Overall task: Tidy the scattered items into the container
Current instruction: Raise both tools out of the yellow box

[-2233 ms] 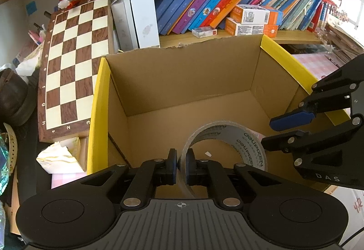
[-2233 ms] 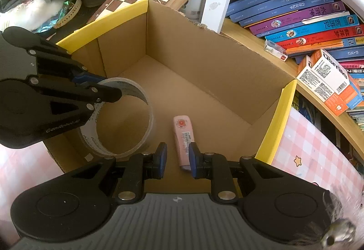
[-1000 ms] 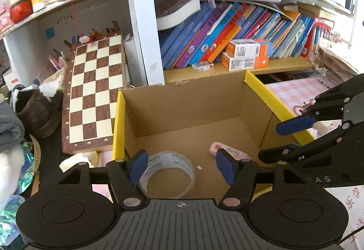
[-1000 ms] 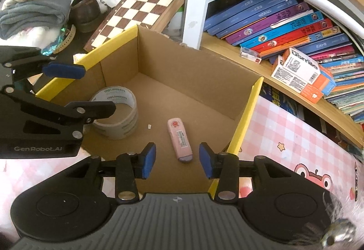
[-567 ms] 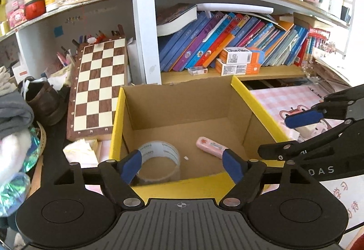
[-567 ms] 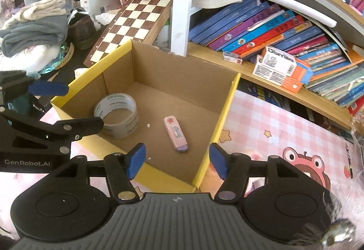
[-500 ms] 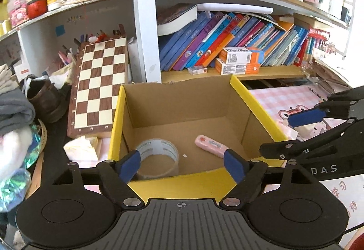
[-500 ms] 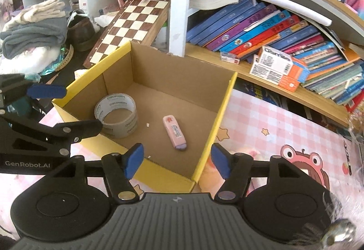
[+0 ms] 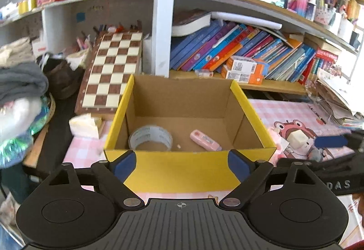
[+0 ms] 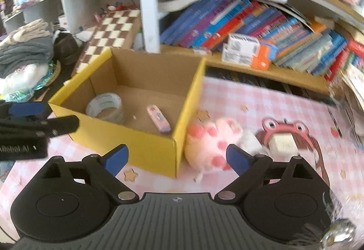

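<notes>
- Far left of the left gripper point(image 9: 182, 162): folded grey cloth point(image 9: 20, 81), a brown shoe point(image 9: 61, 81), and a chessboard point(image 9: 111, 72) leaning back toward the shelf.
- Left gripper: jaws wide, holding nothing, hovering short of the box point(image 9: 182, 170), whose yellow near wall fills the gap between its blue pads point(image 9: 124, 164).
- Box: open cardboard, yellow outside, standing on the pink checked worktop point(image 9: 293, 111) straight ahead of the left gripper and ahead-left of the right gripper point(image 10: 177, 159).
- Tape point(image 9: 150, 138): a roll lying flat on the box floor in the near-left corner, just past the left gripper's left pad; in the right wrist view the tape point(image 10: 105, 106) sits ahead and to the left.
- Pink case point(image 9: 206, 139): a small oblong item lying flat on the box floor, right of the tape and apart from it, ahead of the left gripper's right pad; in the right wrist view it point(image 10: 158, 118) lies near the box's right wall.
- Right gripper: jaws wide, holding nothing, over the worktop at the box's near right corner.
- Plush point(image 10: 210, 142): pink and white, on the worktop touching the box's right outer wall, just ahead of the right gripper, between its pads and nearer the right one.
- White block point(image 10: 283, 144): on the frog print of the worktop, ahead-right of the right gripper.
- Behind all: a shelf of slanted books point(image 9: 227, 47).
</notes>
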{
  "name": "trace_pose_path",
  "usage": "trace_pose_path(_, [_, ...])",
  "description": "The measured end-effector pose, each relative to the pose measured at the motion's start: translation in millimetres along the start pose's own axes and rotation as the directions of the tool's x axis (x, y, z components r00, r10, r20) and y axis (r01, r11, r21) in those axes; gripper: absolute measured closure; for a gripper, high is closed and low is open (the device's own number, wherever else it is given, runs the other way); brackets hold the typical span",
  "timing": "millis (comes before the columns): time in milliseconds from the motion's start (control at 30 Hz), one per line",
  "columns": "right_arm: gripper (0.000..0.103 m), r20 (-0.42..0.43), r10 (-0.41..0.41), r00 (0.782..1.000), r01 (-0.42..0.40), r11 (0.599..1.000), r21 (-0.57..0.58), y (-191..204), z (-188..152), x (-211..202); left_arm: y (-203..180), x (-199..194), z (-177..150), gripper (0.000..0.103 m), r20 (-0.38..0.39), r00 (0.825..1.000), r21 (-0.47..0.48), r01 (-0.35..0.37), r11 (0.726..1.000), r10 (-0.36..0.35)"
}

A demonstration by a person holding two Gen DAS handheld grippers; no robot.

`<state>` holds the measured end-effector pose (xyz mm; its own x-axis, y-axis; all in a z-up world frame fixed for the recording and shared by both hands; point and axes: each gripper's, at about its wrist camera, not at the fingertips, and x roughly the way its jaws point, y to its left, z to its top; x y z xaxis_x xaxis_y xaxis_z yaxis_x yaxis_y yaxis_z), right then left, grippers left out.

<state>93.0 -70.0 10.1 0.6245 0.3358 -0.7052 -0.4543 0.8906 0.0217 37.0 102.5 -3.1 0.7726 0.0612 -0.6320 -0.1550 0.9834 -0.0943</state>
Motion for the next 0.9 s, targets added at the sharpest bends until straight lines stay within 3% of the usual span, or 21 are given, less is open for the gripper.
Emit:
trace_pose_path(233, [0.006,-0.008,-0.048,0.999,0.048,0.996,0.078,-19.4,-16.5,-5.3,-17.3,-1.6,-2.9,0.013,-0.008,1.000,0.038,-0.016,0.999,0.016])
trace_pose_path(467, [0.004,-0.009,-0.040,0.999,0.041,0.997,0.065,-27.3,-22.3,-9.0,-43.5,-1.8,-5.5,0.013,-0.019,1.000,0.113,-0.007,0.994,0.009])
trace_pose_path(900, [0.002,-0.021,-0.039,0.999,0.041,0.995,0.094,-61.6,-33.7,-18.8,-66.8,-5.6,-12.0,0.012,-0.045,0.998,0.076,-0.050,0.996,0.053])
